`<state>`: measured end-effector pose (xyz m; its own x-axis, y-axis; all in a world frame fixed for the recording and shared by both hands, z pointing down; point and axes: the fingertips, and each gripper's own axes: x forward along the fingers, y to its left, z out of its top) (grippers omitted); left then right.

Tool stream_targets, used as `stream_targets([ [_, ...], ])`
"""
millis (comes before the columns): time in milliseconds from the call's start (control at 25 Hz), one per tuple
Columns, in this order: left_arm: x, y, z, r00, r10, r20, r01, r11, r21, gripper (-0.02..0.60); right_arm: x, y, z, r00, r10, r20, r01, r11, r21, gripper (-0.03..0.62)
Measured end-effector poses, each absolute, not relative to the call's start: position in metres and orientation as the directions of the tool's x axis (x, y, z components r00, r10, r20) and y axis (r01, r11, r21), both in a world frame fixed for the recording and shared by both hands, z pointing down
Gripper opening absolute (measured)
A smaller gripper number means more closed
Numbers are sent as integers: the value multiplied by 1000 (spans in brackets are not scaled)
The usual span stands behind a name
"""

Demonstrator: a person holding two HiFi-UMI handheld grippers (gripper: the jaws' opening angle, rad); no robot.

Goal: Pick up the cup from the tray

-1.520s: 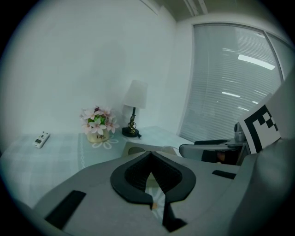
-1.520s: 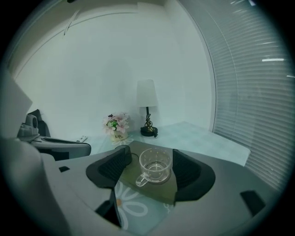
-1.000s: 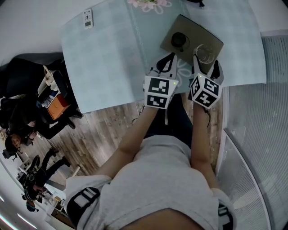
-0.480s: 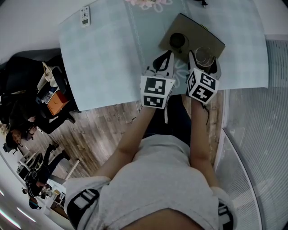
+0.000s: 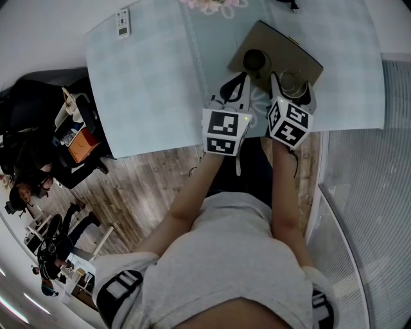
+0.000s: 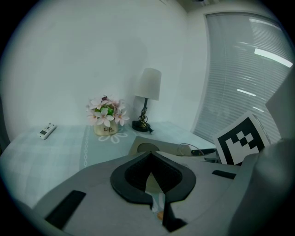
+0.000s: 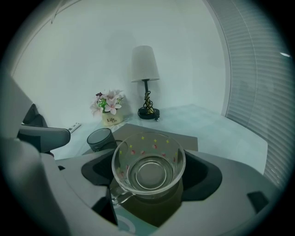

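head view / table (image 5: 148,83): light checked cloth, remote (image 5: 122,22) at far left corner, flowers (image 5: 209,5) at far edge
head view / tray (image 5: 286,44): brown, on the table's right part, holds dark cup (image 5: 255,60) and glass cup (image 5: 292,82), side by side, apart
head view / left gripper (image 5: 241,78): at the tray's near edge, just short of the dark cup
head view / right gripper (image 5: 292,88): one finger on each side of the glass cup
left gripper view / jaws: tips together, nothing between them
left gripper view / background: tray ahead, lamp (image 6: 148,99) and flowers beyond it, right gripper's marker cube (image 6: 242,140) at right
right gripper view / jaws: wide, have just been opening; pads not pressing
right gripper view / glass cup: clear, small coloured dots, upright on the tray between the jaws, handle toward lower left
right gripper view / dark cup: further along the tray, to the left
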<state>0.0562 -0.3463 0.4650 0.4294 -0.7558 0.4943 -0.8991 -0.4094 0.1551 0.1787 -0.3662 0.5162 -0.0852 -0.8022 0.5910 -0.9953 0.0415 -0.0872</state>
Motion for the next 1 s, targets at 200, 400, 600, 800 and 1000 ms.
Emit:
stream_targets([
  [200, 65, -348, 462, 439, -752, 491, -893, -424, 149, 5, 179, -367, 516, -89, -799, 595, -995, 48, -84, 362],
  [400, 80, -348, 456, 463, -745, 480, -879, -454, 144, 5, 189, -365, 510, -83, -817, 571, -994, 26, -107, 362],
  [600, 108, -350, 445, 521, -725, 451, -845, -513, 151, 5, 219, -365, 489, -30, -851, 524, -993, -34, -112, 362],
  [800, 153, -352, 436, 594, -682, 426, -792, -588, 164, 5, 269, -360, 480, 59, -858, 511, -986, -130, -105, 362],
  [1000, 203, -348, 439, 662, -614, 430, -728, -664, 171, 5, 312, -353, 487, 127, -844, 521, -973, -208, -100, 362],
])
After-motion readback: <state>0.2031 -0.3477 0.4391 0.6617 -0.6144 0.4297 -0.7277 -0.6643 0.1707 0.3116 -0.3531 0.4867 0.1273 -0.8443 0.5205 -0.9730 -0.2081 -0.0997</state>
